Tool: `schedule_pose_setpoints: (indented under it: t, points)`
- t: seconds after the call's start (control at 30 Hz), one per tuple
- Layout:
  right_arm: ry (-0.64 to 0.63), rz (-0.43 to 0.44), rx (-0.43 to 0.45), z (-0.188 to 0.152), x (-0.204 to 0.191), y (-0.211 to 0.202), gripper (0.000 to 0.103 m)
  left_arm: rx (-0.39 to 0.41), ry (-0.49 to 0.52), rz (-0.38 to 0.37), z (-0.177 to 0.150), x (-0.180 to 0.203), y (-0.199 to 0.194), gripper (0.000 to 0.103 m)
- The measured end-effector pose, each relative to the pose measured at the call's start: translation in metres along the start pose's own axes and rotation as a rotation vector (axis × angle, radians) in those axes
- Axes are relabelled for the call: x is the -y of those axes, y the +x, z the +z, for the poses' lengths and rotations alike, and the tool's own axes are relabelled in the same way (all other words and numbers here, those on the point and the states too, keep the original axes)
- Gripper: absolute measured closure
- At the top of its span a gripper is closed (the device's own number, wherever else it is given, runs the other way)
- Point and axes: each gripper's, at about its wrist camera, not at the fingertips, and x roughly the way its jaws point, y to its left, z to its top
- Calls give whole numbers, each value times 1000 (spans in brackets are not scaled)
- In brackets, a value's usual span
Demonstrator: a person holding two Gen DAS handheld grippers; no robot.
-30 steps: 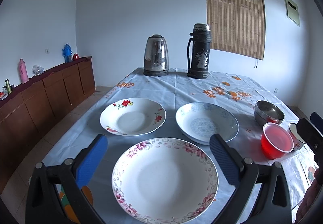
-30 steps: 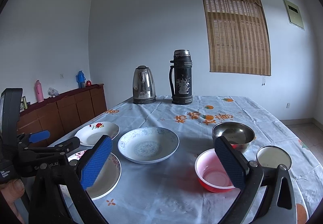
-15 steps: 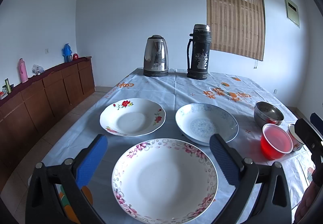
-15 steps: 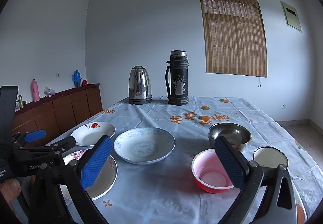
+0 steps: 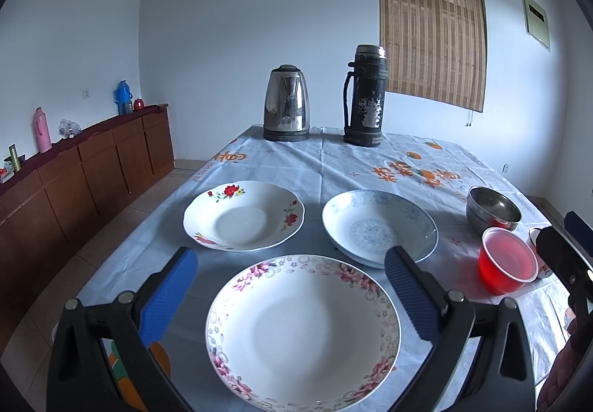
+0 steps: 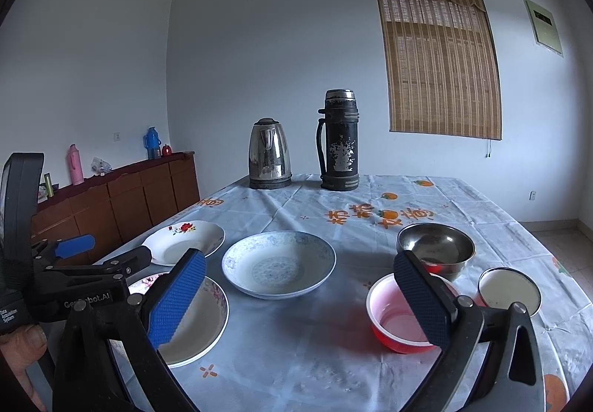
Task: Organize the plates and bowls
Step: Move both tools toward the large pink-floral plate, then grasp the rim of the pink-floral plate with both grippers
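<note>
Left gripper [image 5: 289, 291]: fingers [image 5: 168, 295] spread wide, released, grasping nothing; poised above the pink-flowered plate [image 5: 304, 341] at the near edge of the bench [image 5: 333, 160].
Right gripper [image 6: 296, 300]: fingers [image 6: 422, 304] spread wide, released, empty; raised over the bench between the blue-patterned plate [image 6: 278, 263] and the red plastic bowl [image 6: 400, 315].
Red-flowered plate [image 5: 244, 214]: far left, just beside the blue-patterned plate, not touching.
Steel bowl [image 6: 435, 249]: directly behind the red plastic bowl, contact not determinable.
Small enamel cup [image 6: 509, 291]: just right of the red plastic bowl.
Kettle [image 5: 286, 104] and dark thermos [image 5: 365, 96]: upright, side by side at the far end of the bench.
Sideboard [image 5: 85, 167]: along the left wall, carrying bottles.
</note>
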Motion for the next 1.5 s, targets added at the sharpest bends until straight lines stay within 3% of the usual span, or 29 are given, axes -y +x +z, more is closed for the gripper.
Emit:
schedule_pose_setpoints:
  t: [0.77, 1.13, 1.23, 1.3, 1.5]
  points:
    - [2, 36, -81, 1, -6, 30, 1, -56, -23, 25, 4, -21, 23, 0]
    - [-9, 107, -194, -12, -24, 70, 6, -130, -16, 50, -3, -39, 44, 1]
    - [-8, 136, -238, -18, -28, 84, 14, -167, -16, 58, -11, -46, 53, 6]
    - [-9, 152, -271, -22, -31, 92, 22, -199, -14, 55, -16, -50, 60, 21]
    - [-19, 199, -371, -39, -41, 119, 35, -287, -28, 29, -37, -60, 72, 36]
